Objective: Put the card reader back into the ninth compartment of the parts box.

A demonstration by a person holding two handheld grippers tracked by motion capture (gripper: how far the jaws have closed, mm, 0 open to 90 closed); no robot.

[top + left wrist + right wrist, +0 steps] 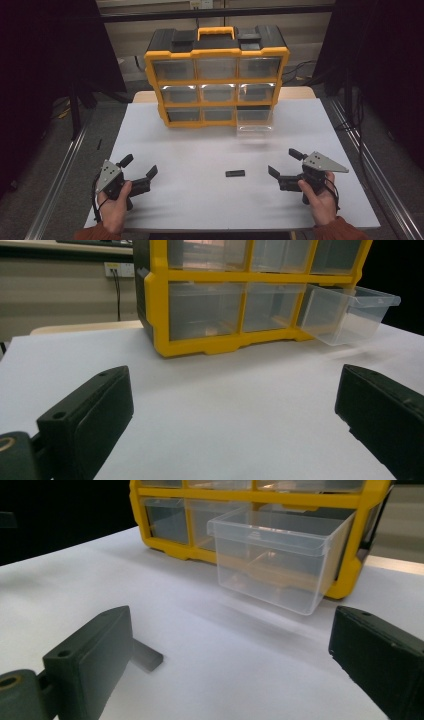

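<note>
Block (235, 173), small, flat, dark grey and oblong, lying bare on the white desk (200, 150) toward its near edge, between both hands and nearer the right one; seen in the right gripper view (146, 656) just behind one jaw. Left hand-held gripper (138, 168) and right hand-held gripper (283, 163) low near that edge, jaws spread wide, empty, well apart. Yellow organizer (217, 75) at the far edge, its clear bottom-right drawer (255, 120) pulled out.
</note>
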